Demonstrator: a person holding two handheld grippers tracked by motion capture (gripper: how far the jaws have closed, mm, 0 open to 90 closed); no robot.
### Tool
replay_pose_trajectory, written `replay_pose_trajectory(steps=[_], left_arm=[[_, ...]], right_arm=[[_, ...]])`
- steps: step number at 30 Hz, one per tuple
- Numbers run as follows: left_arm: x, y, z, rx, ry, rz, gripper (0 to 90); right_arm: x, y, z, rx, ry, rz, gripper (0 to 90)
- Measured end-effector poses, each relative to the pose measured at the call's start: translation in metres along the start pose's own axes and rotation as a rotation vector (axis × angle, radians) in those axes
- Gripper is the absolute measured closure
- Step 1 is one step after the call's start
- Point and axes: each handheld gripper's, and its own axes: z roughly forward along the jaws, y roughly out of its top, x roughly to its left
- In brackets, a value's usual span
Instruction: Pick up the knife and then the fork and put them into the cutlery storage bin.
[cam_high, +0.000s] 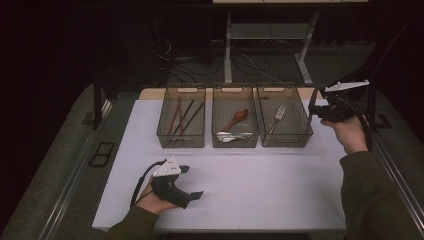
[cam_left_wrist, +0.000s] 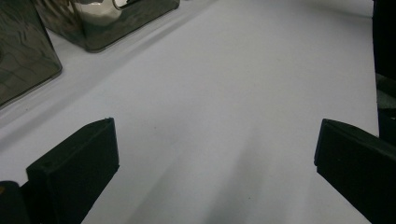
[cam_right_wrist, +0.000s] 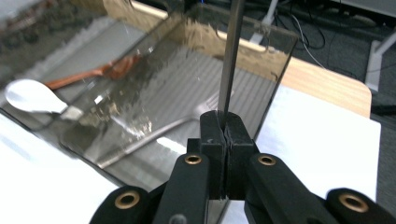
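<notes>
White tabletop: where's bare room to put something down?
The white tabletop is bare between the three bins' front walls and the near edge, right of the left claw. Crowded: the back row, with the chopstick bin, spoon bin and fork bin side by side.

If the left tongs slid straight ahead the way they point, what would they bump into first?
Probably nothing soon: the left tongs stand open over bare white table. The bins sit off to one side, though depth is hard to judge.

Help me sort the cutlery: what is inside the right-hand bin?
The right bin holds one metal fork, lying on the floor. The right gripper clamps a thin metal utensil above it; its far end is out of frame.
</notes>
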Motion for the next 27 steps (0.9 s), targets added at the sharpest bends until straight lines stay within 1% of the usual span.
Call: replay_pose_trajectory(steps=[3,8,12,16,19,21,22,24,27], left_arm=[[0.000,0.000,0.000,0.000,-0.001,0.002,0.0],[0.000,0.000,0.001,-0.002,-0.001,0.000,0.0],[0.001,0.000,0.000,-0.003,0.005,-0.001,0.0],[0.001,0.000,0.000,-0.003,0.007,-0.003,0.0],[0.001,0.001,0.001,0.002,0.012,0.003,0.0],[0.001,0.001,0.000,-0.006,0.011,0.001,0.0],[0.001,0.002,0.000,-0.006,0.013,0.000,0.0],[0.001,0.001,0.000,-0.005,0.013,0.000,0.0],[0.002,0.001,0.000,-0.008,0.012,-0.001,0.0]], right_arm=[[0.000,-0.002,0.005,0.026,0.001,-0.007,89.0],[0.002,-0.001,0.014,0.006,0.000,-0.009,88.9],[0.004,0.001,0.029,-0.031,0.012,-0.025,88.8],[0.006,0.005,0.046,-0.047,0.017,-0.027,88.7],[0.007,0.009,0.062,-0.029,0.005,-0.026,88.7],[0.008,0.011,0.071,-0.008,0.015,-0.027,88.7],[0.008,0.012,0.077,0.012,0.016,-0.029,88.7],[0.009,0.013,0.086,0.025,0.019,-0.024,88.6],[0.011,0.014,0.098,0.048,0.008,-0.014,87.3]])
